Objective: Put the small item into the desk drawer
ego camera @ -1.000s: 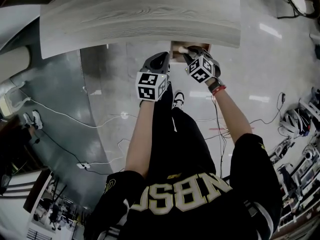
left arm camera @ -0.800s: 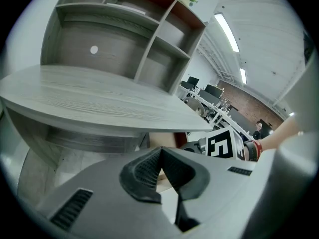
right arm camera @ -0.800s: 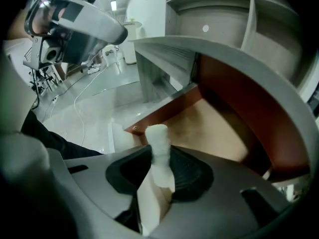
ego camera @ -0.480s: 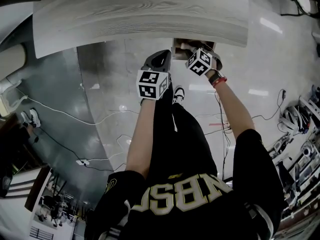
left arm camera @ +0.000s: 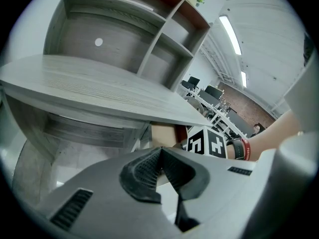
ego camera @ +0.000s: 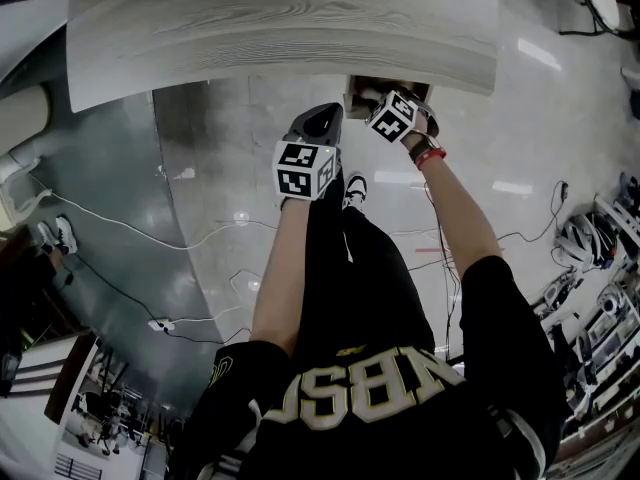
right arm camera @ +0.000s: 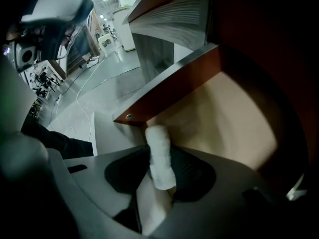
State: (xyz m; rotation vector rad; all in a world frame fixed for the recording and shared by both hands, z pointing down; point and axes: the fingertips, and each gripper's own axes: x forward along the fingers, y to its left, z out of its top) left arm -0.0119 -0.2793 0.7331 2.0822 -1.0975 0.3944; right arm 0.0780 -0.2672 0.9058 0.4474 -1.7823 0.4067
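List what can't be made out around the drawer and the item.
- Head view: inside of the drawer, covered by the desk top and the right gripper.
- Right gripper view: the drawer's back, lost in shadow.
- Right gripper view: the white item's lower end, buried between the jaws.

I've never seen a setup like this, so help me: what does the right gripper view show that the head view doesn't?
Only the right gripper view: a small white roll clamped in the right tool, and the drawer's pale inside. Only the head view: the grey desktop from above, the person's black shirt, floor cables. Both: the open drawer beneath the desktop's edge.
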